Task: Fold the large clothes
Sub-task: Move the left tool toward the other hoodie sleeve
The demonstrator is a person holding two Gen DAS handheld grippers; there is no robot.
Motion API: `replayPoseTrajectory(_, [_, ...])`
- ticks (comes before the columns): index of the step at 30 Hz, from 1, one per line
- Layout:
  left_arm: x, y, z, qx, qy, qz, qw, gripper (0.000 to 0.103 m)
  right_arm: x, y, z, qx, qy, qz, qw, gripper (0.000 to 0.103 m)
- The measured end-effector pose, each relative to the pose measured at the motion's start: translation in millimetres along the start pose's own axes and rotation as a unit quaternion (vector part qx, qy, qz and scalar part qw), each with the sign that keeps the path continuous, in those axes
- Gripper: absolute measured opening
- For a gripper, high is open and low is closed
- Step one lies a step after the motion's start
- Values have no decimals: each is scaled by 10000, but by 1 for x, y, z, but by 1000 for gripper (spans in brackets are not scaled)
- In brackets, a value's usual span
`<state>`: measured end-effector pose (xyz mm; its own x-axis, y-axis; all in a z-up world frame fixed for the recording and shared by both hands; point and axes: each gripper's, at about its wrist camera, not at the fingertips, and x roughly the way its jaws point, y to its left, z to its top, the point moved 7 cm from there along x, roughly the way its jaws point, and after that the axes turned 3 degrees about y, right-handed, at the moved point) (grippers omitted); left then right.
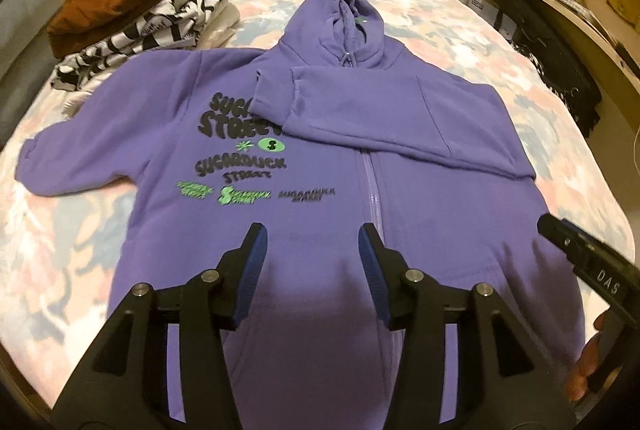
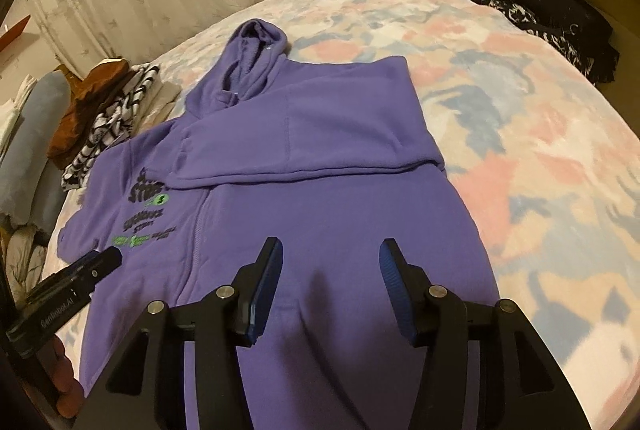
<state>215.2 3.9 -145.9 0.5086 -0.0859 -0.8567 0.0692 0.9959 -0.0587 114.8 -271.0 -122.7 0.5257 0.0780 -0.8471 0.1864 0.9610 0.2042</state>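
We held the left hand-held gripper (image 1: 312,250) and right hand-held gripper (image 2: 330,270) side by side, jaws wide and empty, seemingly just above the hoodie (image 1: 320,158) spread on the bed (image 1: 560,134), one sleeve (image 1: 360,102) folded across.

You had a bed (image 1: 460,30) under a pastel floral cover of pink, blue and cream before you. A purple zip hoodie (image 1: 320,230) lay flat on it, front up, hood toward the curtains, one sleeve folded across the chest and the other stretched out to the side. Just beyond that outstretched sleeve sat a pile of folded clothes (image 1: 132,14): a brown garment on top, a black-and-white patterned one beneath, pale fabric under those. A blue-grey cushion (image 1: 28,10) rested at the bed's far edge
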Motion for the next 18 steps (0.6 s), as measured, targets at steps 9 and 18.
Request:
replayPoseTrajectory(9, [-54, 29, -26, -99, -171, 155, 9997, 48, -51, 44, -35, -539, -132, 175, 9983, 51])
replayPoseTrajectory(18, [-101, 101, -31, -670, -418, 412, 9960, 48, -93, 119, -53, -1265, -280, 493, 9903, 51])
